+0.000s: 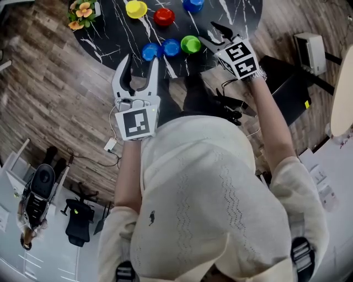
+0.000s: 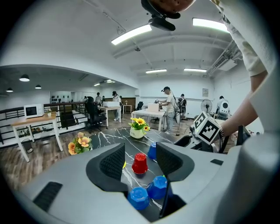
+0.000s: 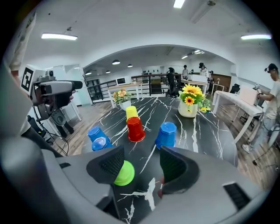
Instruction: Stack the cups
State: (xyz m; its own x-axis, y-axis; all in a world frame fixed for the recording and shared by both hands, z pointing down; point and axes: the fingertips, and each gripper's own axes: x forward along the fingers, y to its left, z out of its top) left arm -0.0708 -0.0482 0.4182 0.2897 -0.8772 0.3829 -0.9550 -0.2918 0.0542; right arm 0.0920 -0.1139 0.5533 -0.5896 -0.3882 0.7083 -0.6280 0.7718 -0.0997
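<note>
Several upturned cups stand on the black marble table: yellow, red and blue at the back, two blue ones and a green one near the front edge. My left gripper hangs open just in front of the two blue cups, holding nothing. My right gripper is open to the right of the green cup, which sits by its left jaw, outside the gap. Nothing lies between either pair of jaws.
A pot of orange flowers stands at the table's left edge and a sunflower vase at its far side. A white box and black gear lie on the wooden floor to the right. People and desks fill the room behind.
</note>
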